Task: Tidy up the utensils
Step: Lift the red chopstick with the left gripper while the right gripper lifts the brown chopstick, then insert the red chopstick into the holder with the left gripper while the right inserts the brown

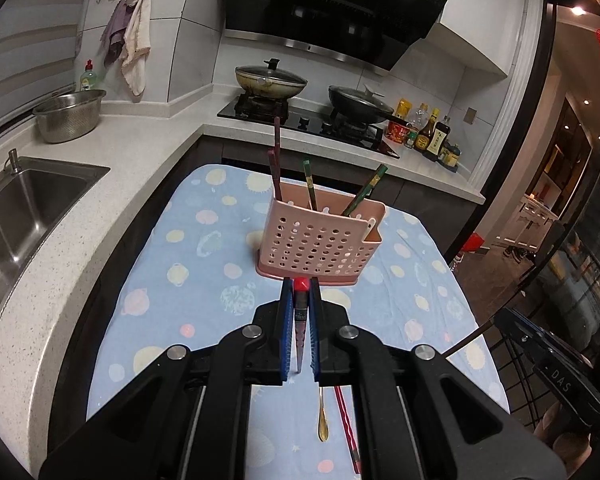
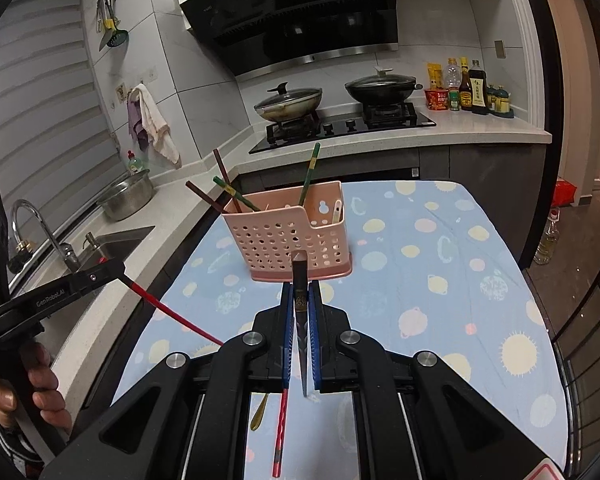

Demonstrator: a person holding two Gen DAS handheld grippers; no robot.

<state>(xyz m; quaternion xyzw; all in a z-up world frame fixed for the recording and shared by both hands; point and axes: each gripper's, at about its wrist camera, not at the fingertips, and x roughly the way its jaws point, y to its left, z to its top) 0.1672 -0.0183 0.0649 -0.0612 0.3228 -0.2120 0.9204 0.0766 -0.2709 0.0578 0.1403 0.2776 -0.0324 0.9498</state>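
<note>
Item one: the pink perforated utensil holder (image 1: pixel 320 240) stands upright near the middle of your table, on the blue planet-print cloth (image 1: pixel 180 280). It holds two dark red chopsticks (image 1: pixel 276 160) at its left end and two green chopsticks (image 1: pixel 310 184), one beside the red pair and one leaning right. A pale spoon handle (image 1: pixel 370 227) pokes up in the lower right-hand compartment.

Item two: your left gripper (image 1: pixel 301 286), jaws nearly closed, clamps a red-tipped chopstick (image 1: pixel 301 320); seen from the right wrist, the chopstick's red shaft slants down from the jaws toward the cloth.

Item three: your right gripper (image 2: pixel 301 286), jaws likewise narrow, pinches a dark patterned chopstick (image 2: pixel 301 304) with a pale tip, aimed at the holder's front.

Item four: lying on the cloth near you, a gold spoon (image 1: pixel 323 416) and just beside it a red chopstick (image 1: pixel 346 424).

Surroundings: a steel sink (image 1: pixel 28 216) and colander bowl (image 1: pixel 69 114) on the left counter; two lidded pans (image 1: pixel 270 78) on the hob; sauce bottles (image 1: pixel 430 132) to its right.
</note>
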